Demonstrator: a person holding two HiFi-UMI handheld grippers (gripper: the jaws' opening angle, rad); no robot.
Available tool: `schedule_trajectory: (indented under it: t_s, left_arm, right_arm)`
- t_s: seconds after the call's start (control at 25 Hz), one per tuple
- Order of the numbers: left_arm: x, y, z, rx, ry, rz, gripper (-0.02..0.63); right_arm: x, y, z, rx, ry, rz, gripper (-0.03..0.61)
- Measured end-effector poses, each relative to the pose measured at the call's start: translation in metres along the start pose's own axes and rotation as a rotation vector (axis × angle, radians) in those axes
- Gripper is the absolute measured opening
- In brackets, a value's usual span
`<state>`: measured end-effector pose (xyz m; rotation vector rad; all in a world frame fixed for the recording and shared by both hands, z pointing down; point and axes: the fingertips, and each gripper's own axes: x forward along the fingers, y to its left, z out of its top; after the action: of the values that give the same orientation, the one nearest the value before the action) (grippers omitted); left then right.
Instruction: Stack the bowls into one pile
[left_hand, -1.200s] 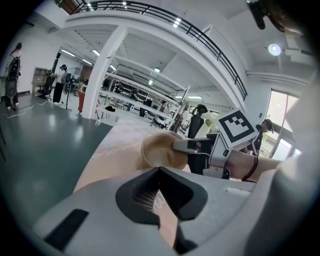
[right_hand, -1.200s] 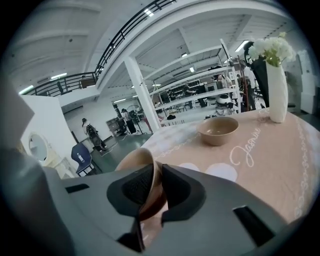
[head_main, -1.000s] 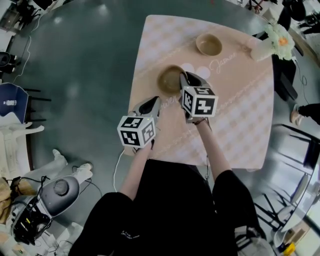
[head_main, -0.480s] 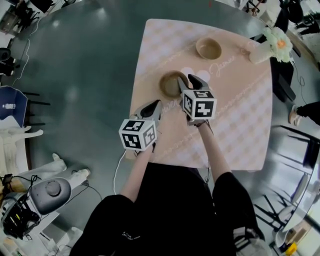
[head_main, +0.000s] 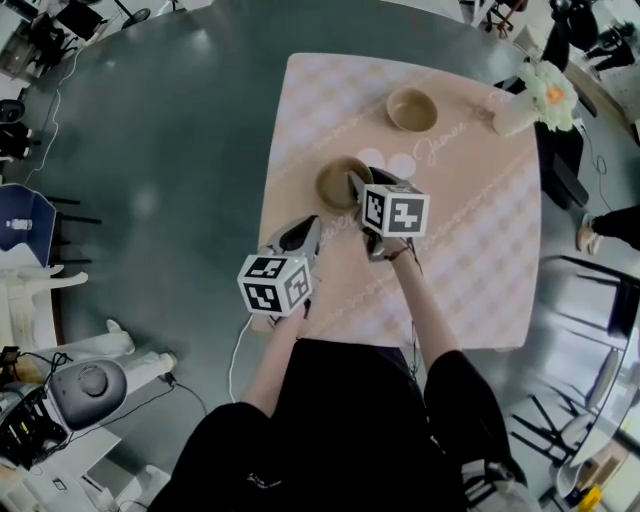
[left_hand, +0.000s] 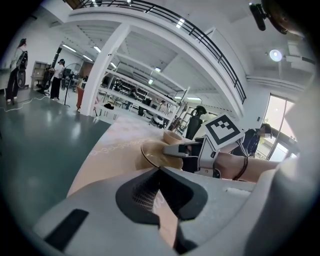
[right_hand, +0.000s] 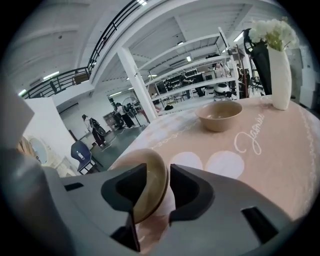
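Pink-clothed bench, nothing stacked yet.
The right gripper has its jaws, just opening, astride the rim of the near bowl, well short of the vase; the left gripper has its jaws together, empty. A careless pull-back could snag the rim and tip it.

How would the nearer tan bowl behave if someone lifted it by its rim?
The nearer bowl looks rigid and thick-rimmed, so it probably keeps its shape. Its smooth surface may be slippery. Held by one edge it would likely tilt; its wide, low form should sit stably on the tablecloth.
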<state>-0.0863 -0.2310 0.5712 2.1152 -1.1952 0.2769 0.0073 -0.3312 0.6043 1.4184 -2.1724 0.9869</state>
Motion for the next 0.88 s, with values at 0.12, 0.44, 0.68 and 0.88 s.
schedule_trajectory:
  t_s: [0.12, 0.44, 0.68, 0.88]
  left_arm:
    - [0.001, -0.002, 0.002, -0.002, -0.008, 0.006, -0.003]
    - [0.006, -0.008, 0.005, -0.023, -0.027, 0.031, -0.003]
    - [0.009, -0.012, 0.015, -0.025, -0.052, 0.048, -0.003]
    - [0.015, -0.012, 0.024, -0.023, -0.065, 0.062, -0.003]
  right_arm:
    - [0.002, -0.003, -0.002, 0.038, 0.022, 0.005, 0.093]
    - [0.001, -0.013, -0.004, 0.113, 0.063, 0.06, 0.026]
    - [-0.006, -0.021, 0.006, 0.135, 0.039, 0.078, 0.028]
    - [-0.013, -0.03, 0.021, 0.217, -0.005, 0.12, 0.026]
